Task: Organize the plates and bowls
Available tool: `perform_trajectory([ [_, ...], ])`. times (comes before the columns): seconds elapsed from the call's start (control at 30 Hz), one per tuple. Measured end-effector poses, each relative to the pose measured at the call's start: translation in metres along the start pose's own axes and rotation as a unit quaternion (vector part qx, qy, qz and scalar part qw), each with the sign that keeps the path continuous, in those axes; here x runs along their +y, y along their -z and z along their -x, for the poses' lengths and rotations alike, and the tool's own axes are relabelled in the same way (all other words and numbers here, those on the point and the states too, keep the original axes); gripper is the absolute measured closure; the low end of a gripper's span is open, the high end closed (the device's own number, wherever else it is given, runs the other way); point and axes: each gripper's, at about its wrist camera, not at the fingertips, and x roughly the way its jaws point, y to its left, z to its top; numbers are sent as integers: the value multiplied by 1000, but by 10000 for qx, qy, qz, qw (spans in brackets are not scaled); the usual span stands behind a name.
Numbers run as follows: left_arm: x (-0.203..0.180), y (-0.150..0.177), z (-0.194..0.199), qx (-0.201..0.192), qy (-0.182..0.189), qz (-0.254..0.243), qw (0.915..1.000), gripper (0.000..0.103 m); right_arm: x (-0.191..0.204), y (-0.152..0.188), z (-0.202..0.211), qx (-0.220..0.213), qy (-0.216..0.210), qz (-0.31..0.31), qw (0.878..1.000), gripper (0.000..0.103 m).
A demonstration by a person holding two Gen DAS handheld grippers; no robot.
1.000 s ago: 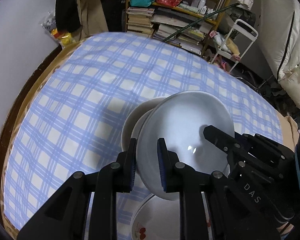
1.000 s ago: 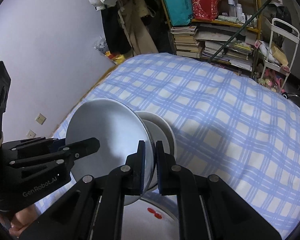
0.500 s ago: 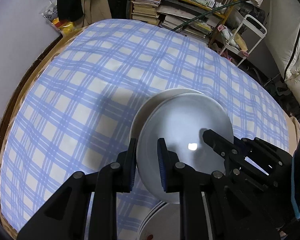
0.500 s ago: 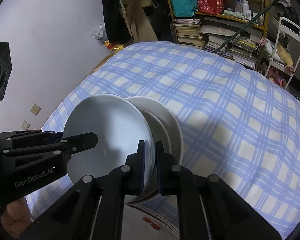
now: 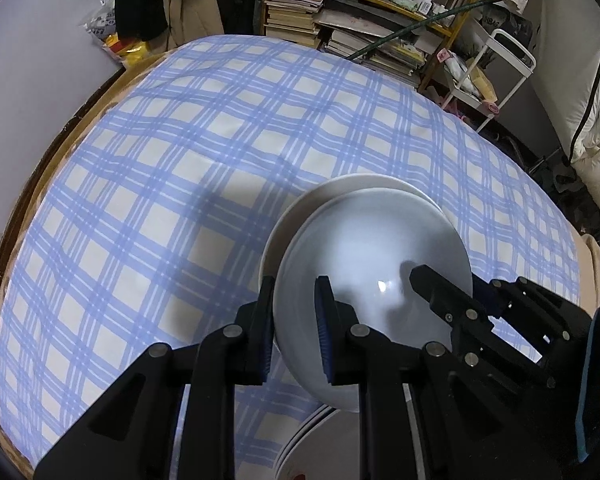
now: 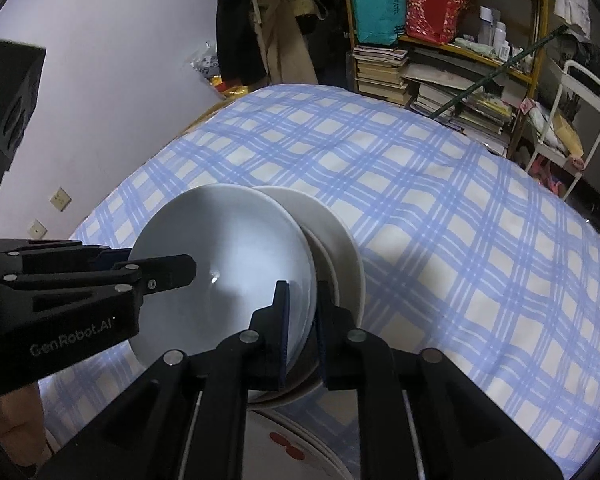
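Left wrist view: left gripper (image 5: 294, 330) fingers pinch white bowl (image 5: 374, 276) rim.
Right gripper (image 6: 302, 330): fingers just easing apart around opposite rim.
Progress: bowl reaching cream plate (image 5: 342, 190); stacks unfinished.

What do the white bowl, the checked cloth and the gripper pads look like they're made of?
Bowl: likely glazed ceramic, though melamine is possible; it is smooth and glossy, with a sharp glint of light inside.
Cloth: woven fabric, matte, lying in soft ripples.
Pads: probably ribbed blue rubber, set on matte black plastic fingers.
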Motion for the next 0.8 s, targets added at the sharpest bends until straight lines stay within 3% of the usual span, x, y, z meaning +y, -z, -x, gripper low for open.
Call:
perform_trajectory([
  [0.33,2,3,13,-257,1,22,9997,85,8,0,9,-187,231,232,9993,85],
  [0.47,2,2,26,-472,-15,-21,9989,85,10,-1,15,-331,303,233,9987,79],
  [0.57,5,1,35,-651,-109,-45,9978,85,10,-5,23,-491,279,210,9982,65],
  [0.67,10,0,36,-657,-174,-18,9977,84,5,-9,31,-575,182,80,9981,58],
  [0.73,14,-2,32,-568,-256,31,9981,83,-1,-12,37,-574,193,-37,9982,44],
  [0.8,19,-2,29,-480,-288,89,9984,83,-9,-13,41,-581,197,-194,9979,36],
])
